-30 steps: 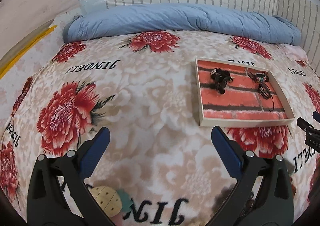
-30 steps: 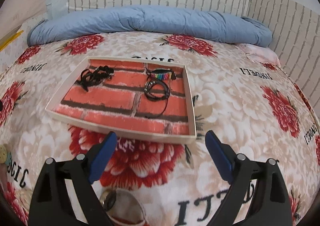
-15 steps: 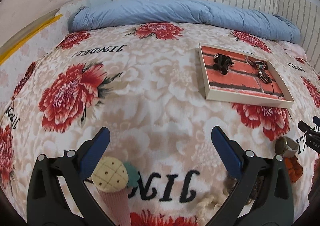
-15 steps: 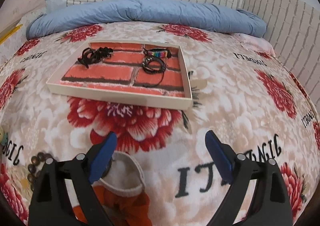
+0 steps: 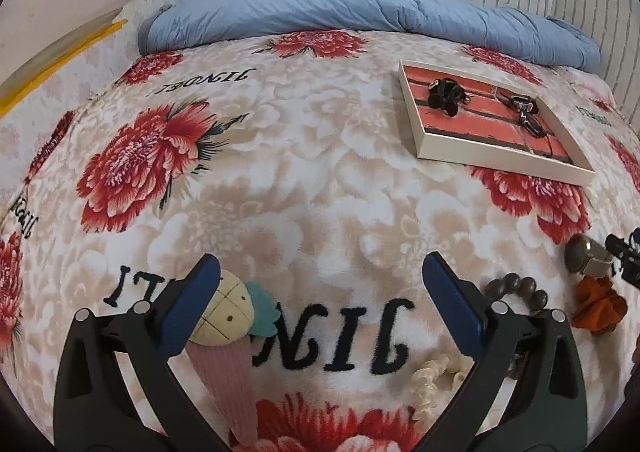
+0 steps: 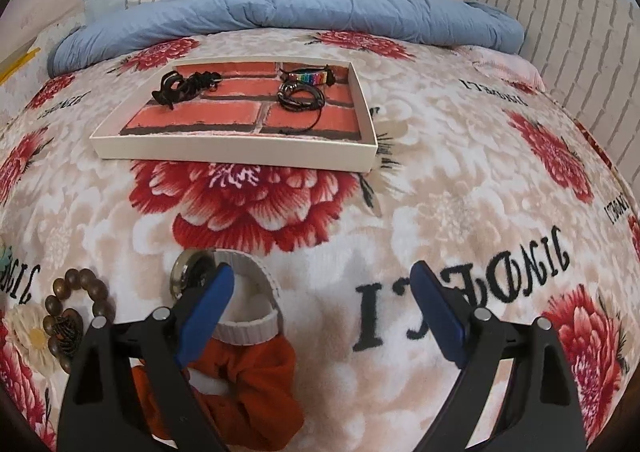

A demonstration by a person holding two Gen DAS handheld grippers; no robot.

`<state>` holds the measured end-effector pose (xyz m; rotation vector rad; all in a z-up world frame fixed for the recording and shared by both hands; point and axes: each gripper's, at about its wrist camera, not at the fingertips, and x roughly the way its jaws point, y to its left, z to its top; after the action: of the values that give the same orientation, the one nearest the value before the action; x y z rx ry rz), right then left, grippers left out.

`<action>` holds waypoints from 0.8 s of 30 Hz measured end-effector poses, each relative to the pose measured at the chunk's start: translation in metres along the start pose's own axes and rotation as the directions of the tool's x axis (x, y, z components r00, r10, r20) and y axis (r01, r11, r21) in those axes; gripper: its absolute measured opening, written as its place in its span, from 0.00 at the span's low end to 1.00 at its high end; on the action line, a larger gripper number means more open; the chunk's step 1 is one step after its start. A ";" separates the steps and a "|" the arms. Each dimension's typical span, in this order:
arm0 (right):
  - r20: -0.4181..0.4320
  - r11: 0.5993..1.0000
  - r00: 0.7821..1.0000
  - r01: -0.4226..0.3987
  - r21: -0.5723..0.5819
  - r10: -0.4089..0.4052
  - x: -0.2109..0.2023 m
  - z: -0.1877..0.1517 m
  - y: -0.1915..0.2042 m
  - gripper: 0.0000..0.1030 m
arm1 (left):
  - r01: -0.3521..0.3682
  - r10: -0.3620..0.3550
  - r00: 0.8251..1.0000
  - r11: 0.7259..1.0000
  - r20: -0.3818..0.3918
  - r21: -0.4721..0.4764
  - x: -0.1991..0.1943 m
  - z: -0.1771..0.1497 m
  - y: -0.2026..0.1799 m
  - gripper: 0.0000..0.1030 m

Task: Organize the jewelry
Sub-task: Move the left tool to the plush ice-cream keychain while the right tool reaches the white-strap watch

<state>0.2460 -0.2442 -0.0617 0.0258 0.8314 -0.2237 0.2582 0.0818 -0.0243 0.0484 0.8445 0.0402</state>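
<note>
Orange fabric scrunchie (image 6: pixel 236 392) and wooden bead bracelet (image 6: pixel 76 308) had newly entered view beneath both wide-open, empty hand-held grippers (image 6: pixel 320 292) (image 5: pixel 320 280), now lower over the plush floral bed blanket (image 6: pixel 440 191).

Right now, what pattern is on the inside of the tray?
A red brick-wall print with dark mortar lines lines the tray; the right wrist view shows it best.

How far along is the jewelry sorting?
Partly done: the tray already holds a black tangle, a rainbow bracelet and black cords. Nothing in hand: left gripper and right gripper are open. Left on the blanket: watch, orange scrunchie, wooden beads, cream strand.
</note>
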 end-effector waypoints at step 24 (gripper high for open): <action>-0.086 0.997 0.995 -0.041 0.059 0.046 0.033 -0.008 0.006 0.64 | -0.011 0.011 1.000 1.000 -0.021 -0.006 0.022 -0.021 0.036 0.95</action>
<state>0.2630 -0.2440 -0.0922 0.1075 0.9104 -0.2063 0.2570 0.1194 -0.0526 0.0471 0.8653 0.0536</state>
